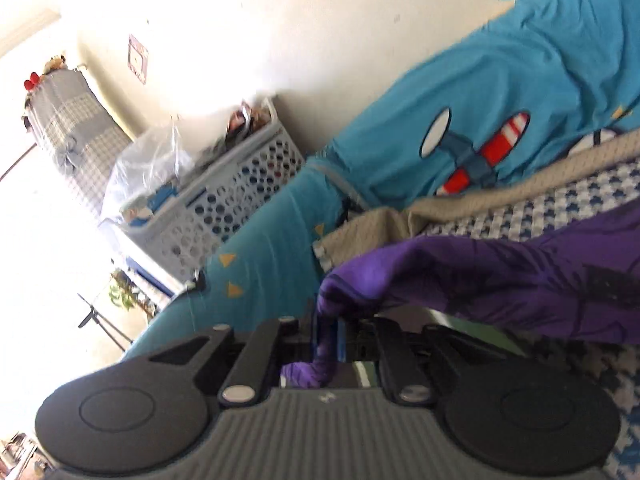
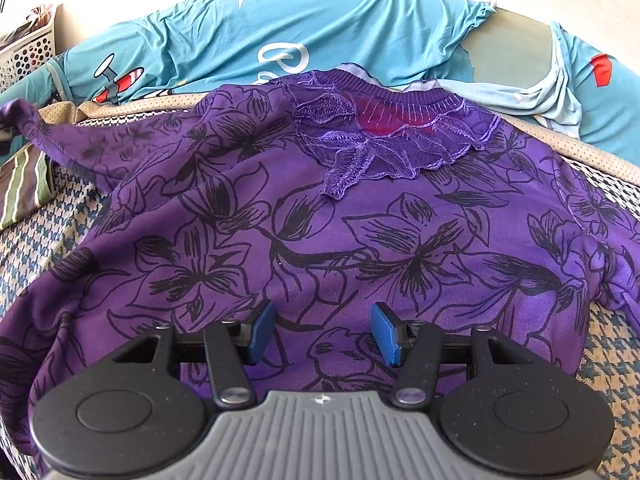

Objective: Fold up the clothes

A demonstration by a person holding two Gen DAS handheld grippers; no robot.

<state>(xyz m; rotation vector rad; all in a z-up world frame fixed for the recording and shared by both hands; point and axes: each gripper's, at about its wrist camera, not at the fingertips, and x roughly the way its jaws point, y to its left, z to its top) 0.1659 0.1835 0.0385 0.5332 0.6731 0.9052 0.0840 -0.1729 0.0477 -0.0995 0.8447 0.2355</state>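
A purple shirt (image 2: 320, 232) with black flower outlines and a lace collar lies spread on the houndstooth bedcover (image 2: 608, 360). My left gripper (image 1: 329, 336) is shut on the end of the shirt's sleeve (image 1: 480, 272), which is lifted off the bed and stretches away to the right. In the right wrist view that raised sleeve tip (image 2: 18, 114) shows at the far left. My right gripper (image 2: 322, 330) hovers over the shirt's lower middle, open, its blue pads (image 2: 386, 332) apart with only flat cloth beneath them.
A blue cartoon-print sheet (image 2: 320, 32) covers the pillows along the wall behind the shirt. A white perforated laundry basket (image 1: 236, 200) stands beside the bed. A striped green cloth (image 2: 24, 188) lies at the bed's left edge. A beige blanket edge (image 1: 500, 192) runs under the shirt.
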